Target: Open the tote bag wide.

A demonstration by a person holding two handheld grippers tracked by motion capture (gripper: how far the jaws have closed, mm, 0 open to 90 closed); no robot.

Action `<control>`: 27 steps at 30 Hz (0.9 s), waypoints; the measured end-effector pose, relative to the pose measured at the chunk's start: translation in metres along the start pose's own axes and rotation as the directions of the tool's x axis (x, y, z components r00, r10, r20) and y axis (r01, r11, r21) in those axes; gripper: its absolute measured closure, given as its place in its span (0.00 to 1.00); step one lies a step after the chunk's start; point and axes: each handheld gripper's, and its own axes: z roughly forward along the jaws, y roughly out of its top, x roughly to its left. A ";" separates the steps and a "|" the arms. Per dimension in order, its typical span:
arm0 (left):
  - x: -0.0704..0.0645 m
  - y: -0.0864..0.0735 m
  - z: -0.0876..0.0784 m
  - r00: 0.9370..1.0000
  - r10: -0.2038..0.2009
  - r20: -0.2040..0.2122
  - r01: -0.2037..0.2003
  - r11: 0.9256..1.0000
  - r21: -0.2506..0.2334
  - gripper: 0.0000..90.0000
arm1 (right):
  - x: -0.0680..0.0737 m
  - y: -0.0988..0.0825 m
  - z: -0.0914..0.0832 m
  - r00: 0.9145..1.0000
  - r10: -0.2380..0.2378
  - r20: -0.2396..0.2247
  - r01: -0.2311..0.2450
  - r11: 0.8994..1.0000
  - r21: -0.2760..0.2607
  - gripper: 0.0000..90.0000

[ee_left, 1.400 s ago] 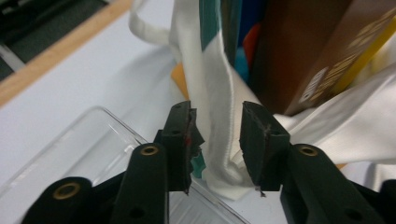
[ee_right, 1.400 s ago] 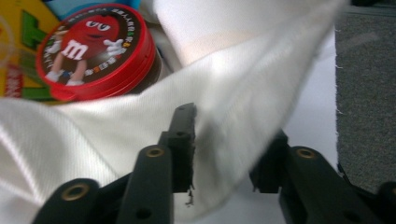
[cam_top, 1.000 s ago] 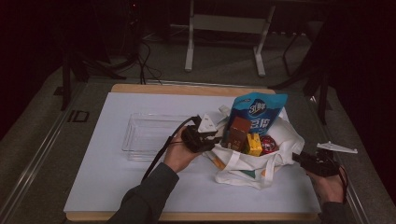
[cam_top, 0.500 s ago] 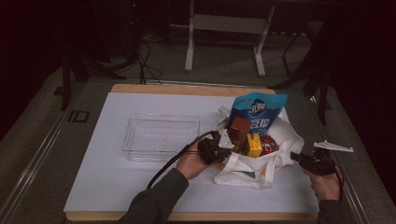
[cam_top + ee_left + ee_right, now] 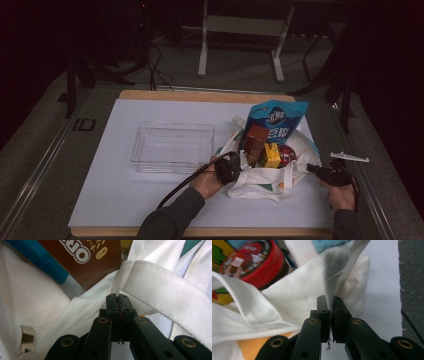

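A white cloth tote bag (image 5: 260, 177) lies open on the white table mat, right of centre. Sticking out of it are a blue pouch (image 5: 278, 119), a brown pack (image 5: 255, 140), a yellow box (image 5: 272, 155) and a red tin (image 5: 288, 154). My left gripper (image 5: 235, 167) is at the bag's left rim, and in the left gripper view its jaws (image 5: 117, 296) are shut on the white cloth (image 5: 152, 282) below the brown pack (image 5: 82, 262). My right gripper (image 5: 315, 170) is at the bag's right edge; its jaws (image 5: 330, 300) have just been closing and now pinch the bag's cloth (image 5: 294, 297) beside the red tin (image 5: 252, 260).
A clear plastic tray (image 5: 172, 146) stands on the mat (image 5: 125, 200) left of the bag. My left gripper's black cable (image 5: 180, 185) trails across the mat toward the front edge. Dark floor and stand legs (image 5: 202, 50) lie beyond the table's far edge.
My left hand has moved right and down, from beside the tray to the bag's left rim. The right hand has come in slightly to the bag's right edge.
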 end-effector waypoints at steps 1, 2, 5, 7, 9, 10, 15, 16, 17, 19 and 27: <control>0.000 -0.001 0.001 1.000 -0.009 0.001 0.009 1.000 0.000 0.99 | -0.001 -0.001 0.002 1.000 0.008 -0.004 -0.008 1.000 0.001 0.96; 0.000 -0.002 0.002 1.000 -0.019 0.002 0.019 1.000 -0.002 0.99 | -0.002 -0.002 0.003 1.000 0.015 -0.006 -0.015 1.000 0.003 0.96; 0.001 -0.003 0.004 0.999 -0.045 0.007 0.045 0.999 -0.007 0.99 | -0.001 -0.001 0.004 1.000 0.012 0.006 -0.012 1.000 0.016 0.95; 0.002 -0.004 0.003 0.999 -0.047 0.008 0.047 0.999 -0.010 0.99 | 0.002 0.001 0.003 1.000 -0.005 0.026 0.004 1.000 0.028 0.94; 0.002 -0.004 0.002 0.998 -0.055 0.013 0.056 0.998 -0.016 0.99 | 0.007 0.004 0.002 0.997 -0.047 0.055 0.045 0.998 0.037 0.90; 0.003 -0.004 0.001 0.998 -0.055 0.017 0.055 0.998 -0.024 0.98 | 0.009 0.005 0.000 0.995 -0.064 0.071 0.061 0.997 0.037 0.87; 0.010 -0.008 -0.017 0.996 -0.063 0.062 0.069 0.993 -0.096 0.80 | 0.009 0.012 -0.016 0.994 -0.083 0.068 0.085 0.996 -0.029 0.70; 0.012 -0.008 -0.022 0.996 -0.069 0.062 0.076 0.991 -0.110 0.78 | 0.009 0.014 -0.019 0.994 -0.087 0.064 0.090 0.995 -0.040 0.67; 0.014 -0.008 -0.028 0.996 -0.074 0.058 0.081 0.989 -0.125 0.77 | 0.010 0.017 -0.022 0.993 -0.093 0.066 0.096 0.994 -0.053 0.65; 0.017 -0.008 -0.039 0.996 -0.078 0.052 0.085 0.985 -0.150 0.74 | 0.012 0.021 -0.027 0.992 -0.111 0.065 0.116 0.990 -0.076 0.65; 0.038 -0.006 -0.078 0.993 -0.112 -0.025 0.102 0.961 -0.258 0.69 | 0.020 0.046 -0.039 0.986 -0.142 0.081 0.153 0.977 -0.146 0.60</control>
